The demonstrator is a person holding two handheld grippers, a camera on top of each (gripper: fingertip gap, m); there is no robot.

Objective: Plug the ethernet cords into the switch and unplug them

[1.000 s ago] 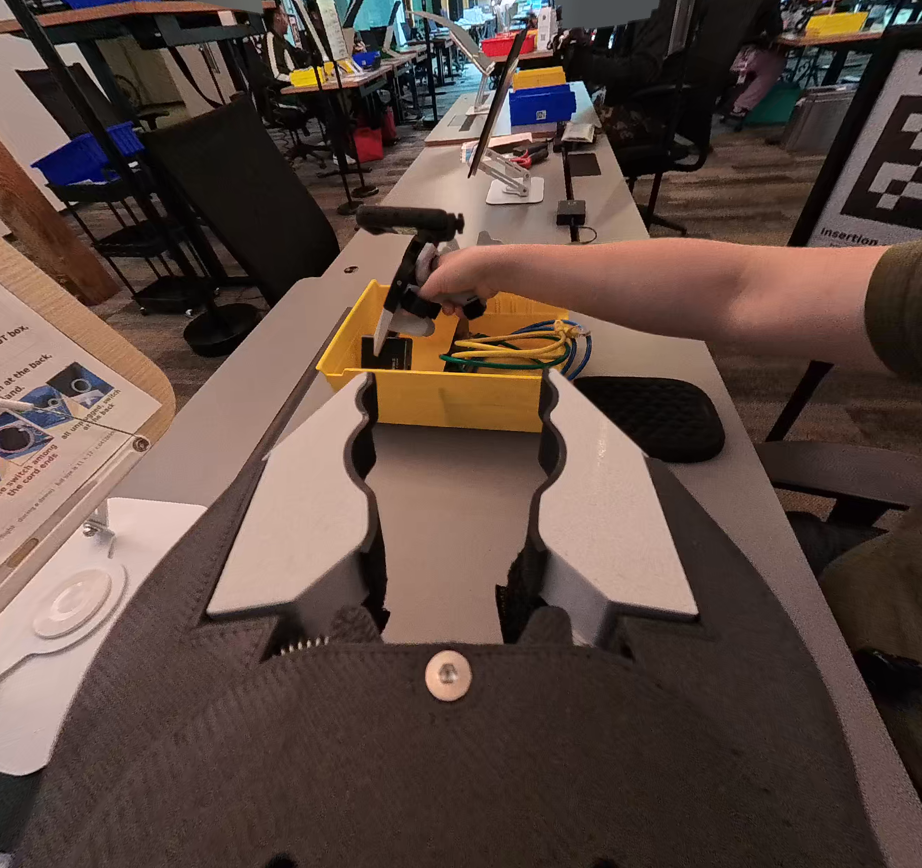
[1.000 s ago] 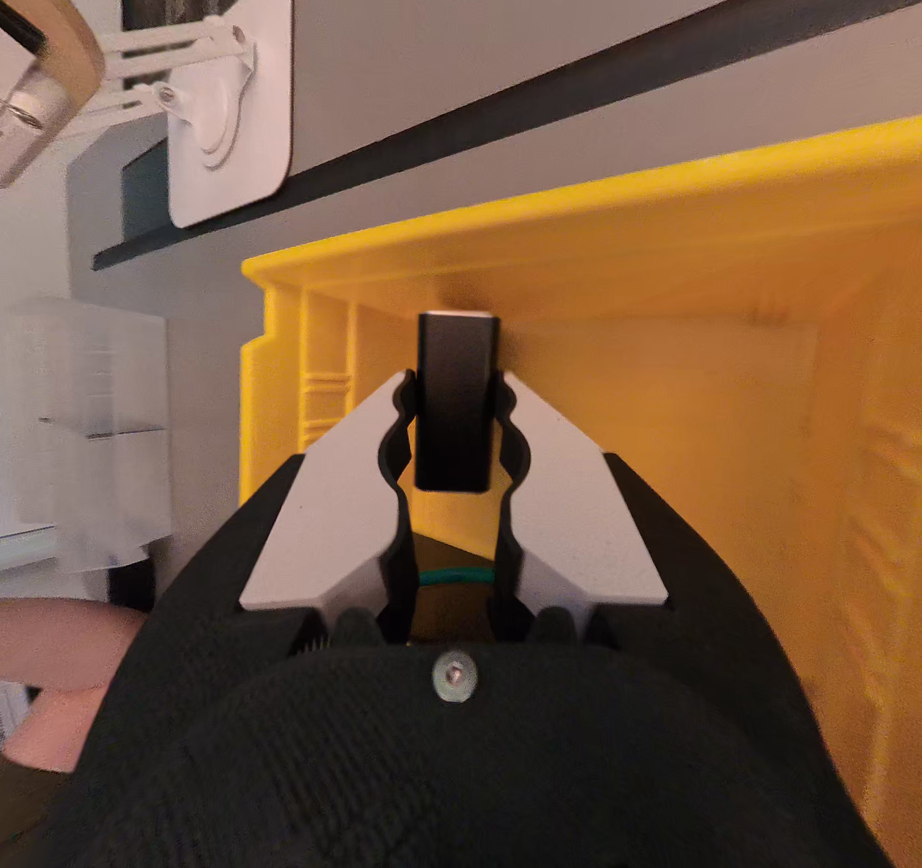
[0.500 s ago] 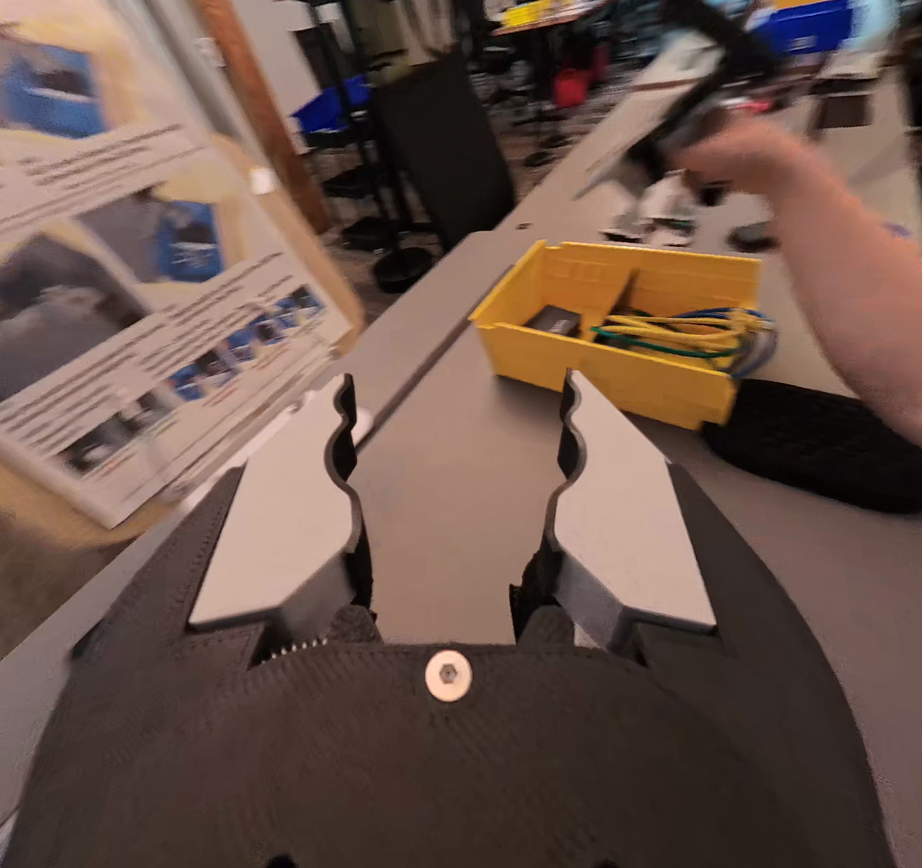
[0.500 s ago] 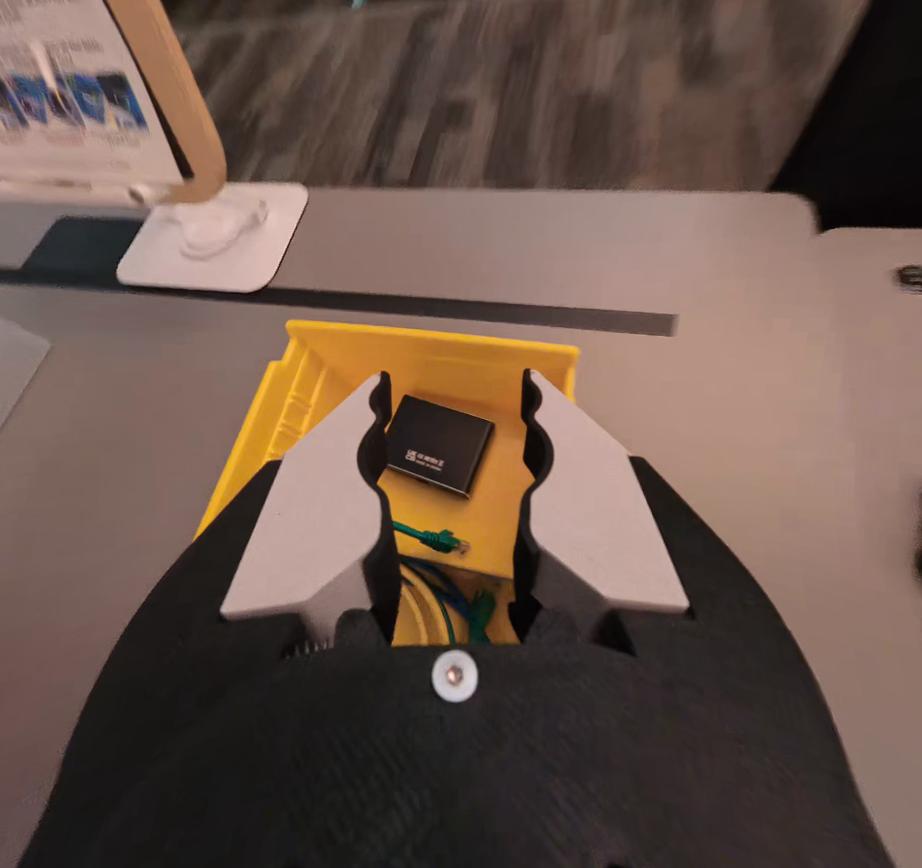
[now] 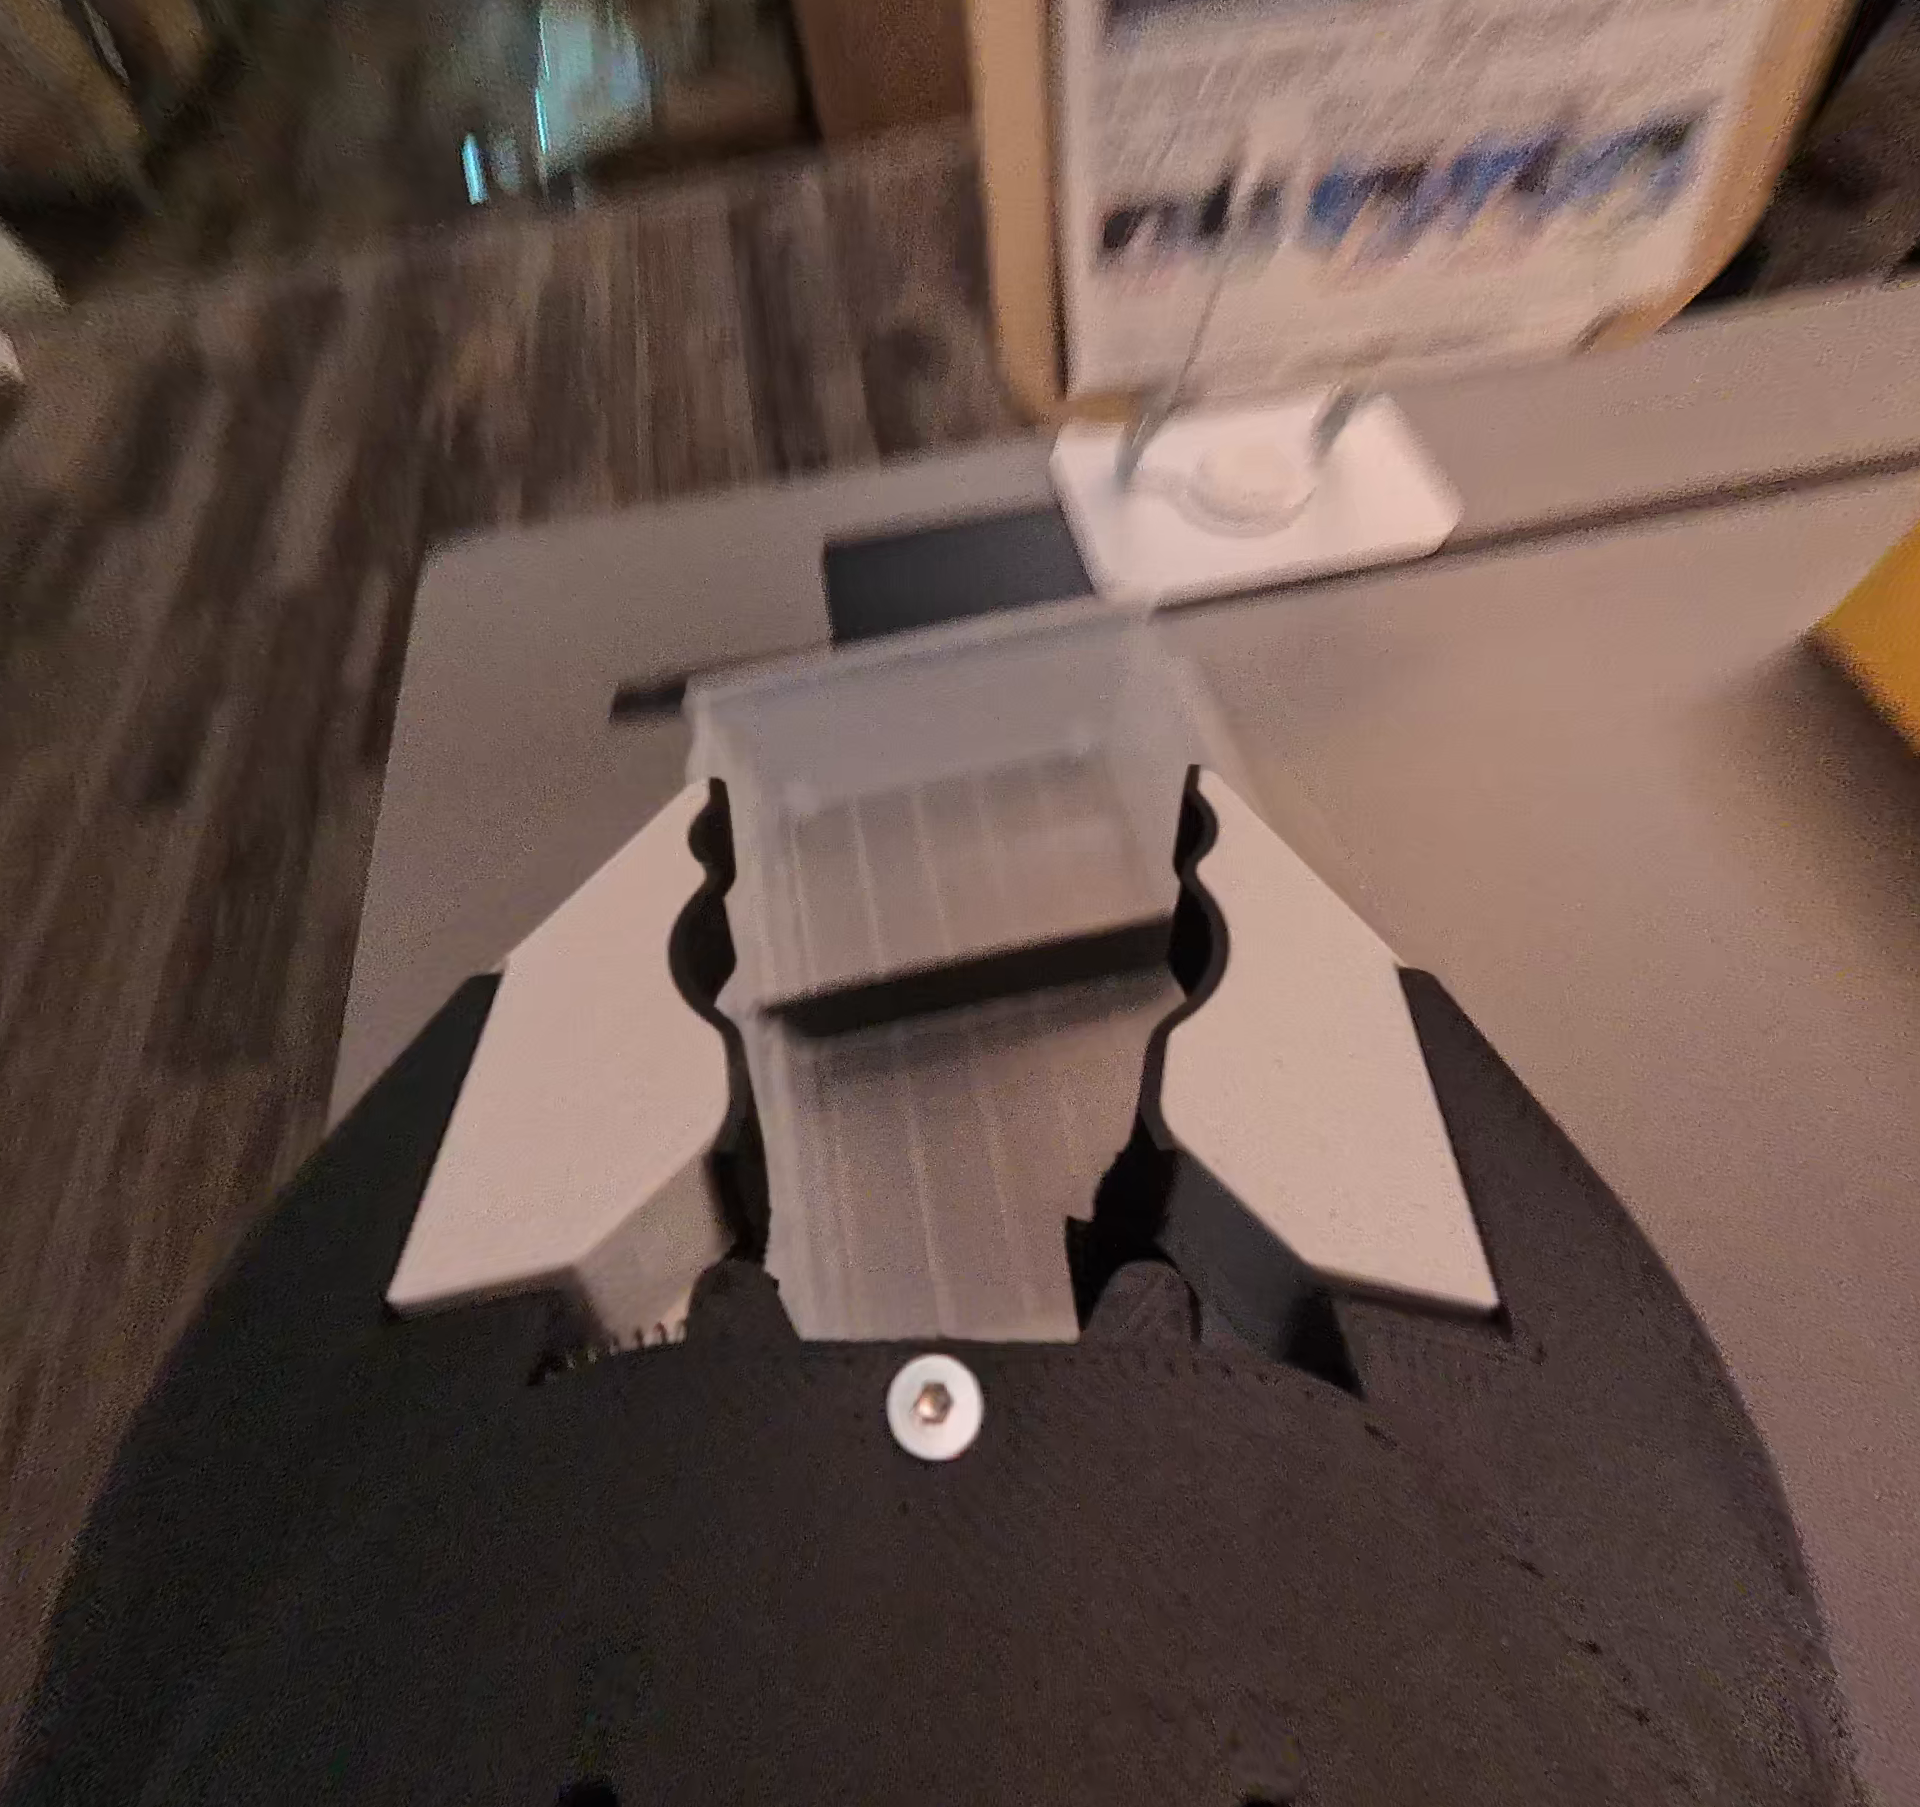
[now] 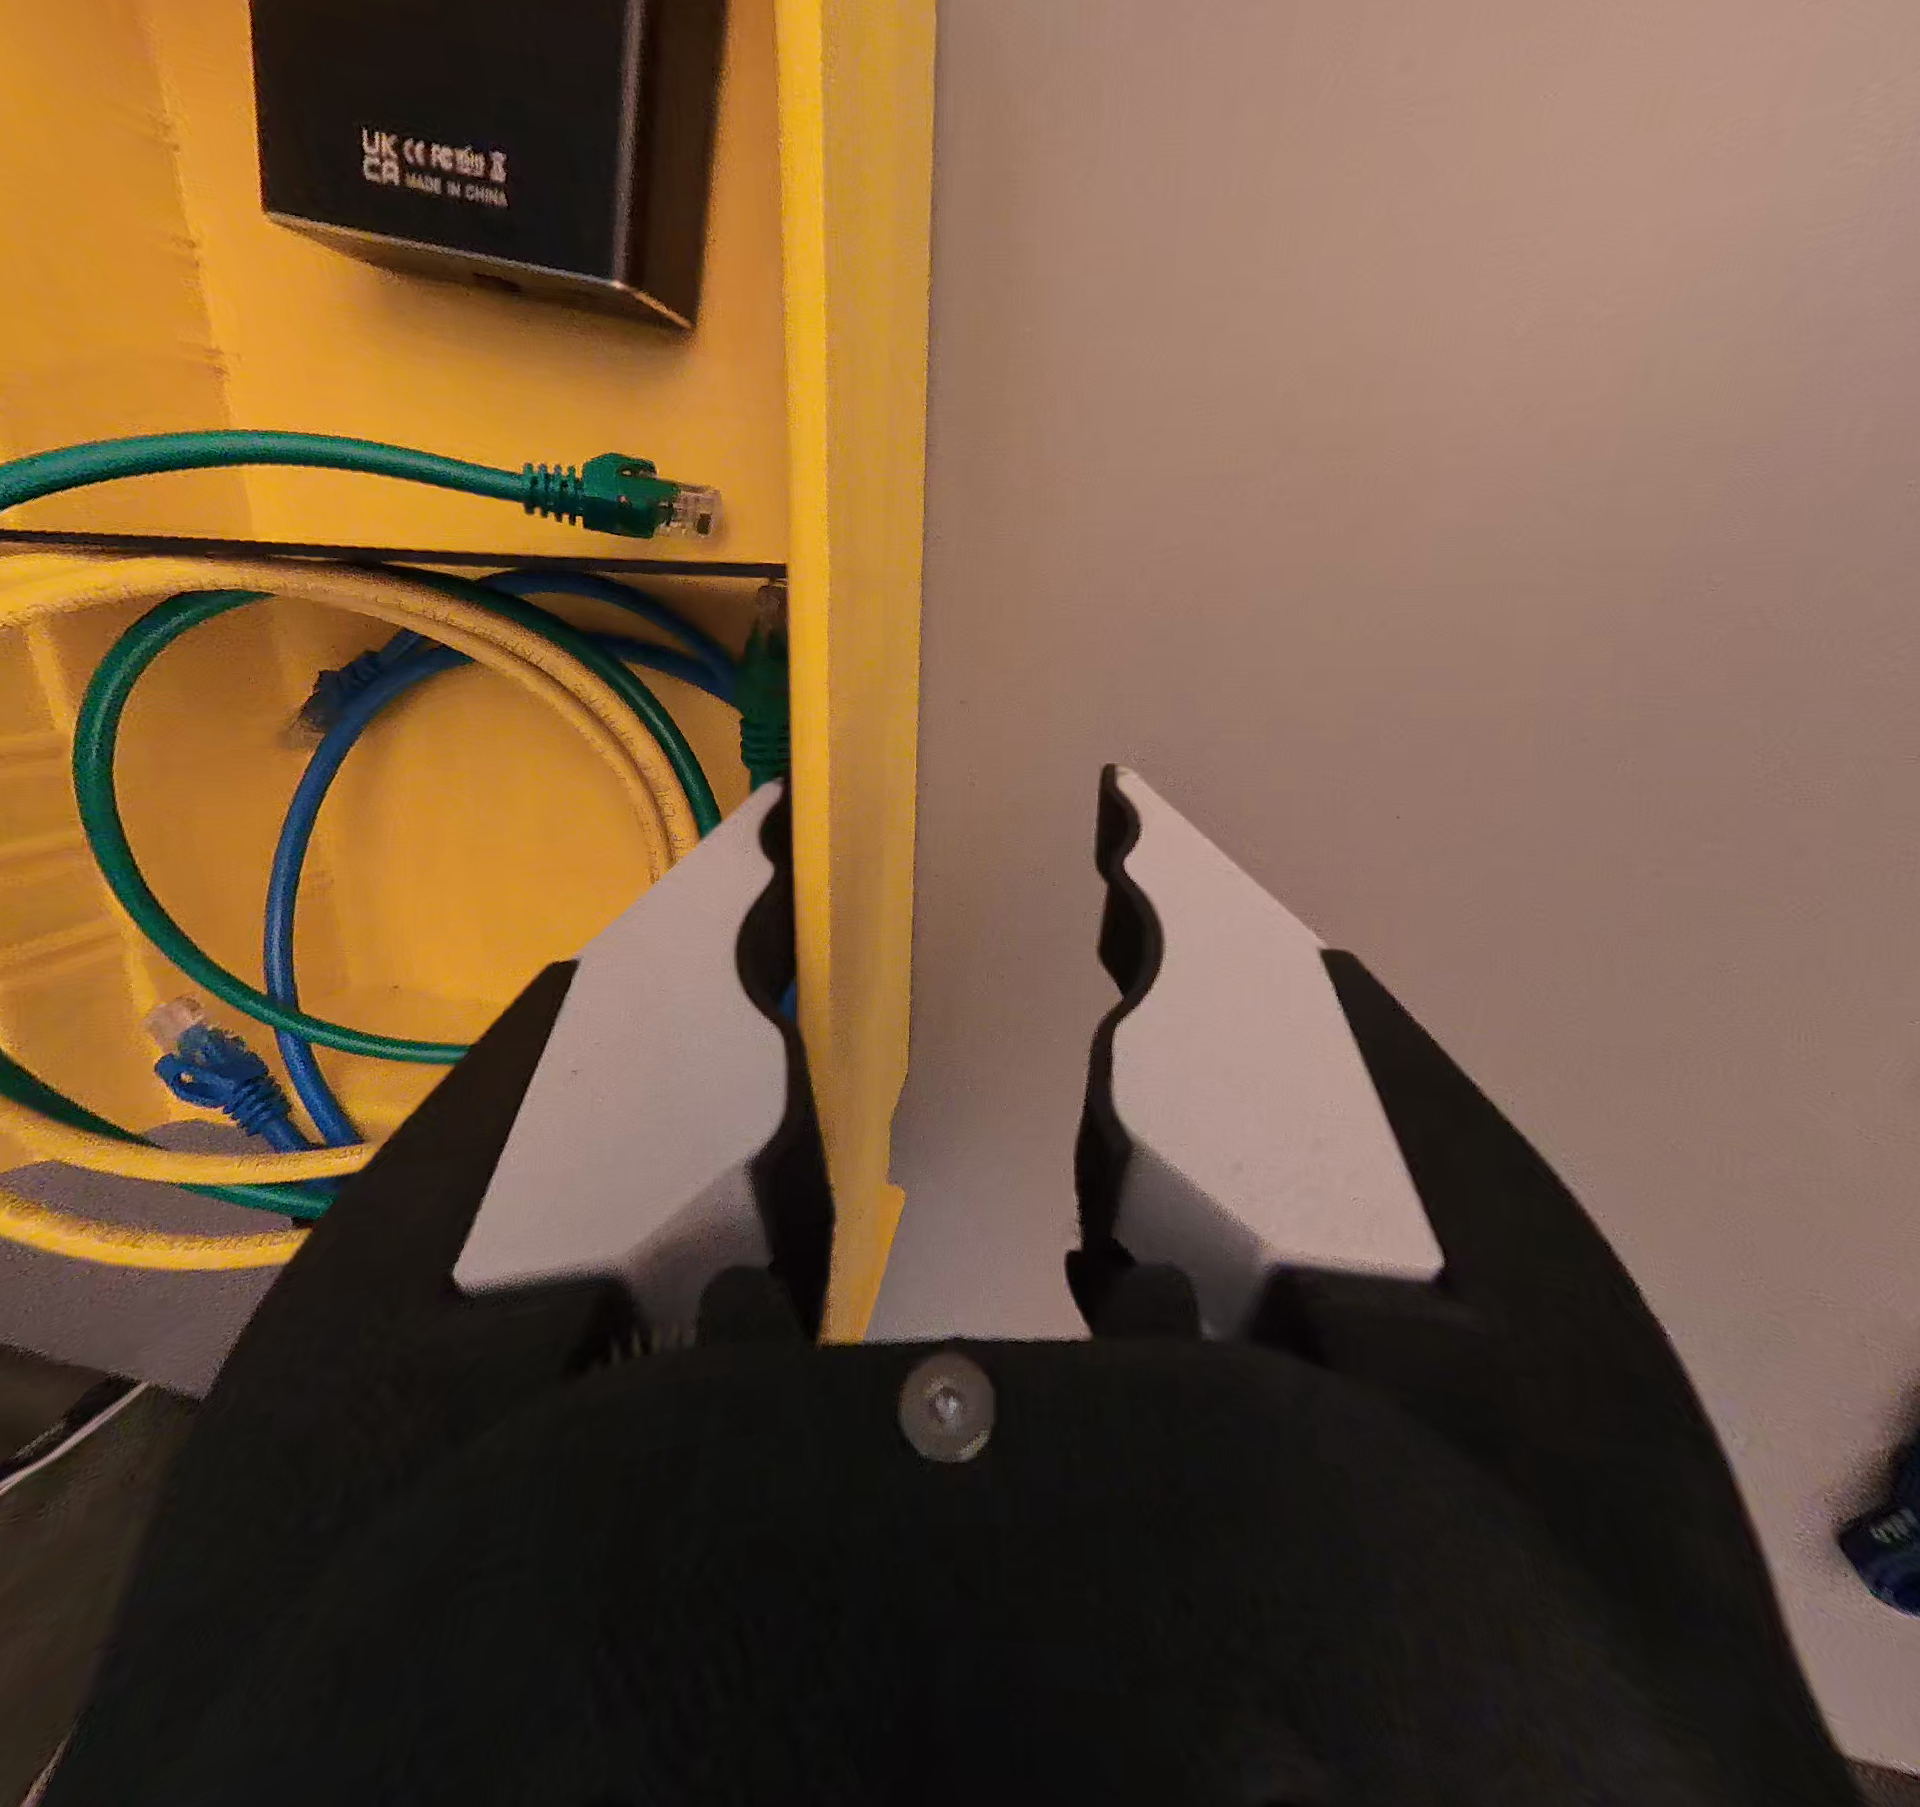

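yellow bin (image 6: 852, 407), green cord (image 6: 312, 453), black switch (image 6: 457, 74)

My left gripper (image 5: 951, 884) is standing with its jaws apart, straddling a clear, blurred plastic box (image 5: 951, 760) with a dark flat base, sitting near the grey table's (image 5: 1558, 822) left edge. A wood-framed printed sign (image 5: 1382, 126) on a white stand is standing at the far edge. A yellow bin corner (image 5: 1881, 645) is showing at right.

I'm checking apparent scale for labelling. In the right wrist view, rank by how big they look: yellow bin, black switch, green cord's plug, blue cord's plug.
1. yellow bin
2. black switch
3-4. green cord's plug and blue cord's plug look alike; unranked.
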